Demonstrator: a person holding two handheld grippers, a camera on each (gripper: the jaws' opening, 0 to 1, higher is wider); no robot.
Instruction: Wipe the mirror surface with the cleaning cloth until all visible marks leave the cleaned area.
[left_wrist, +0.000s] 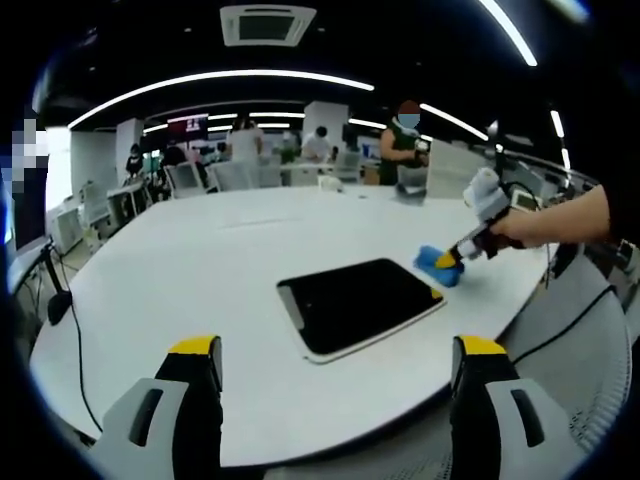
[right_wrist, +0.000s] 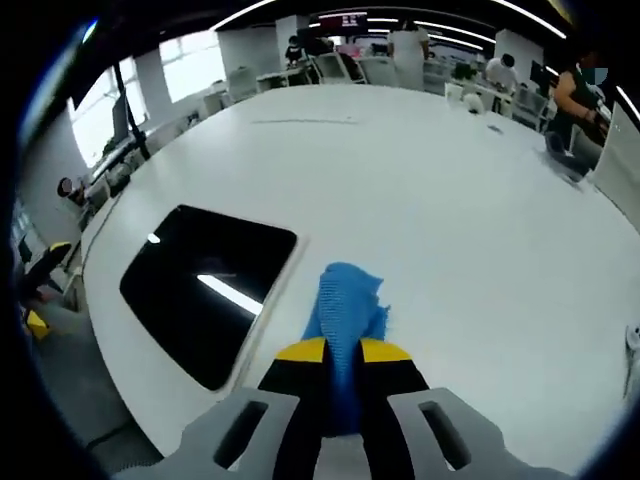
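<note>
The dark mirror lies flat on a broad white table, with the blue cleaning cloth just beside its edge, clamped in the right gripper. The left gripper hovers with jaws spread and nothing between them. Behind lies an office of desks, strip lights and people.

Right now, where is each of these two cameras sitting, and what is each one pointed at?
Left gripper view: rides on the left hand-held gripper, jaws apart, facing across the white table at the dark mirror; the right hand-held gripper and a person's hand enter from the right.
Right gripper view: rides on the right hand-held gripper, looking down its jaws, closed on the blue cleaning cloth beside the mirror.
Shared: mirror, cloth, table.
</note>
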